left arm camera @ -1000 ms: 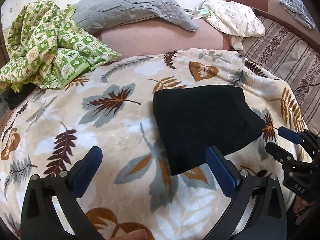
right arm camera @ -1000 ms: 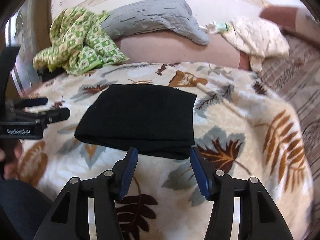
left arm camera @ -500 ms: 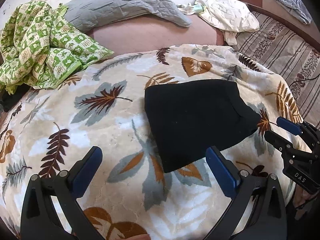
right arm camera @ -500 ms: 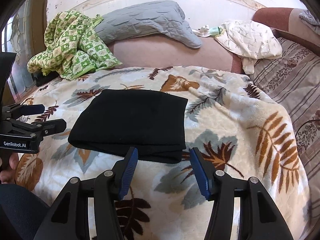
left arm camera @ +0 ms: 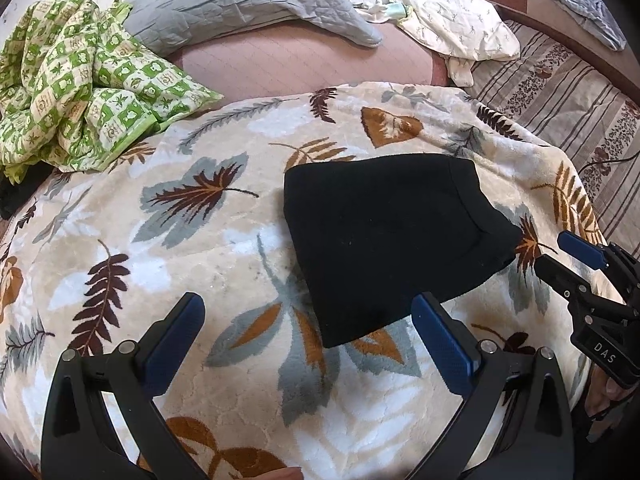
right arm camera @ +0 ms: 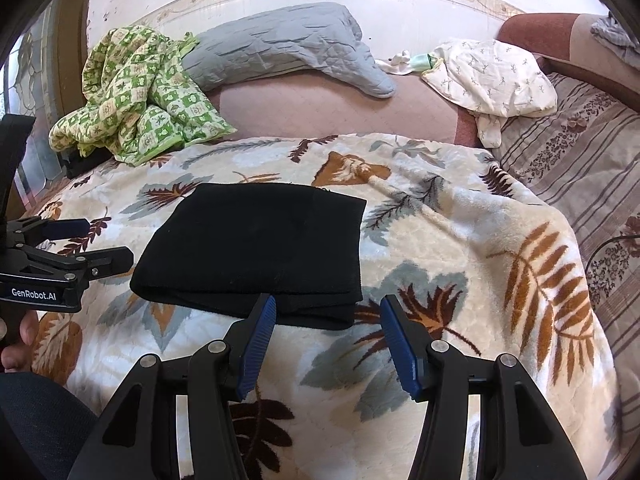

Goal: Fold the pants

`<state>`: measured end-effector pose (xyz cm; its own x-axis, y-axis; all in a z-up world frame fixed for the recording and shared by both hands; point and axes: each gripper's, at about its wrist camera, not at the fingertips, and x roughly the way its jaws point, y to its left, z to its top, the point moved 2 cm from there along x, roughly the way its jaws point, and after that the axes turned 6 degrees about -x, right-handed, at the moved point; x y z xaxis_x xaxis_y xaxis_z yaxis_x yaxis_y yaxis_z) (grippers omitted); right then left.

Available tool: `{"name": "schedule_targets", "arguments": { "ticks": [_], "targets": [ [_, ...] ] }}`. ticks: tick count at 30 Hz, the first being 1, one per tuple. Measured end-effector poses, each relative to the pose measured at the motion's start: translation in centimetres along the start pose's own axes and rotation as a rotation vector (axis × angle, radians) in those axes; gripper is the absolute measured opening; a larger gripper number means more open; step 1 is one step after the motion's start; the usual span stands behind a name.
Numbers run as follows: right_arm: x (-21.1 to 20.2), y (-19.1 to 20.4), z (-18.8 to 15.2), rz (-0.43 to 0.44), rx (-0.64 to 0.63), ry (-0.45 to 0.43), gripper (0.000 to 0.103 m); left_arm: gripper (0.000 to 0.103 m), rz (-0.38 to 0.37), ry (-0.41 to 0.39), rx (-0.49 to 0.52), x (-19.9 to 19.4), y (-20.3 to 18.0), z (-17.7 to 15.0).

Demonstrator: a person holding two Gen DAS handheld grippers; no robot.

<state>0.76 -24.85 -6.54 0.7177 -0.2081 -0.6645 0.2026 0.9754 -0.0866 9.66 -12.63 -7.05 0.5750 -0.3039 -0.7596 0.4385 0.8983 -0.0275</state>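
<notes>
The black pants (left arm camera: pixel 392 236) (right arm camera: pixel 260 248) lie folded into a flat, roughly square stack on the leaf-patterned blanket (left arm camera: pixel 168 240) (right arm camera: pixel 480 248). My left gripper (left arm camera: pixel 308 320) hovers open just in front of the stack's near left corner, nothing between its blue pads. My right gripper (right arm camera: pixel 328 320) is open too, its pads apart just short of the stack's near right edge and touching nothing. Each gripper also shows at the edge of the other's view: the right gripper (left arm camera: pixel 568 256) and the left gripper (right arm camera: pixel 100 244), both beside the pants and apart from them.
A green checked quilt (right arm camera: pixel 136 100) is bunched at the back left, with a grey pillow (right arm camera: pixel 280 48) behind it. A white printed cloth (right arm camera: pixel 492 76) lies at the back right. A striped bedcover (right arm camera: pixel 580 168) runs along the right. A hand (right arm camera: pixel 16 344) holds the left gripper's handle.
Both views have tilted slightly upward, so the pants sit a little nearer the grippers in the frame. The folded stack has kept its shape and both grippers stayed open.
</notes>
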Motion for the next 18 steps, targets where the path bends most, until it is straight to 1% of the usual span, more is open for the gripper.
{"name": "schedule_targets", "arguments": {
  "ticks": [5,12,14,18],
  "targets": [
    [-0.07,0.0,-0.03,-0.002,0.005,-0.002,0.056,0.103,-0.005,0.006,0.006,0.05,-0.16,-0.08],
    [-0.15,0.14,0.01,0.004,0.003,-0.007,0.056,0.103,0.015,-0.005,0.038,-0.09,-0.35,-0.08],
    [-0.24,0.18,0.03,0.005,0.004,-0.011,0.056,0.103,0.007,-0.011,0.034,-0.2,-0.23,-0.02],
    [-0.26,0.16,0.09,0.006,0.004,-0.011,0.056,0.103,0.016,-0.028,0.013,-0.39,0.34,0.09]
  ]
}}
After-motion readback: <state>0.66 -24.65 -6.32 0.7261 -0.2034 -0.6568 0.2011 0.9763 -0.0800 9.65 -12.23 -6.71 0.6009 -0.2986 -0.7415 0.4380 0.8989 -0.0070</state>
